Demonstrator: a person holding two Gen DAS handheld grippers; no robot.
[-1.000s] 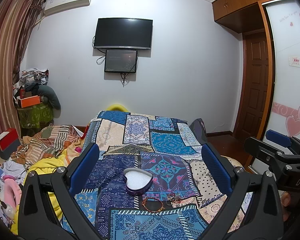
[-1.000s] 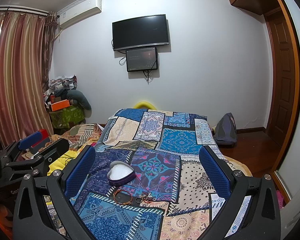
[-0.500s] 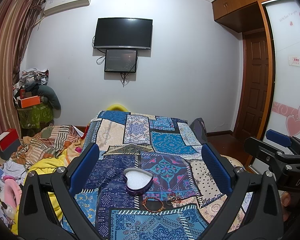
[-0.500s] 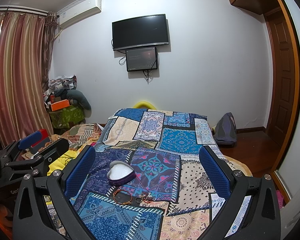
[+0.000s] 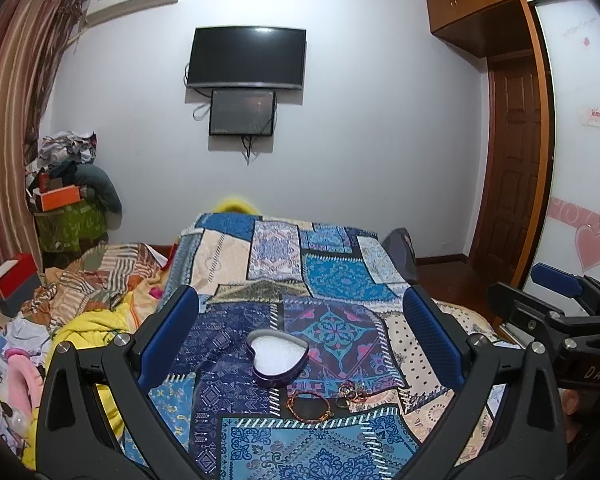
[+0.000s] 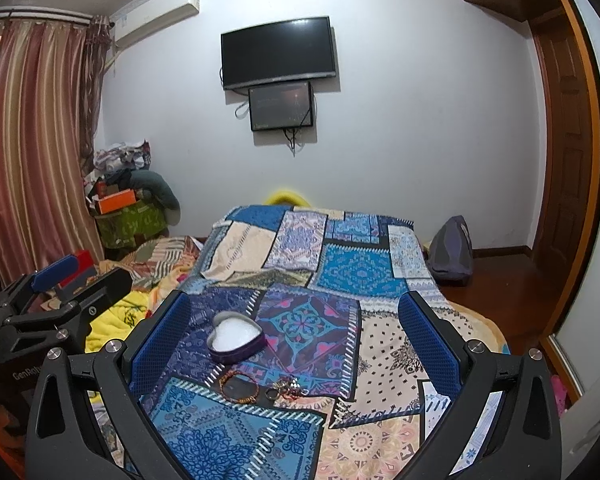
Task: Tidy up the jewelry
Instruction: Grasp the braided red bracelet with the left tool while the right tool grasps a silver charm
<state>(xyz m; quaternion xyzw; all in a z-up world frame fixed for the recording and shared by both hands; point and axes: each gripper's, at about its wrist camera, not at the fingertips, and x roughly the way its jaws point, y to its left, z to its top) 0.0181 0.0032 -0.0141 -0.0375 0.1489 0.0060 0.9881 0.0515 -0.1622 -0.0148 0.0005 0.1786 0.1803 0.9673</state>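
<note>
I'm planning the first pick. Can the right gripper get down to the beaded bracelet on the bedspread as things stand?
Probably yes. The right gripper is open and empty, the beaded bracelet lies flat between and ahead of its fingers, and nothing covers it. The heart-shaped box and small rings sit apart from it.

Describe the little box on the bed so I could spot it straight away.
On the patchwork bedspread, look near its close end, between the gripper fingers. The heart-shaped tin sits there, open, purple-walled with white padding inside. Only the beaded bracelet and smaller trinkets lie beside it.
</note>
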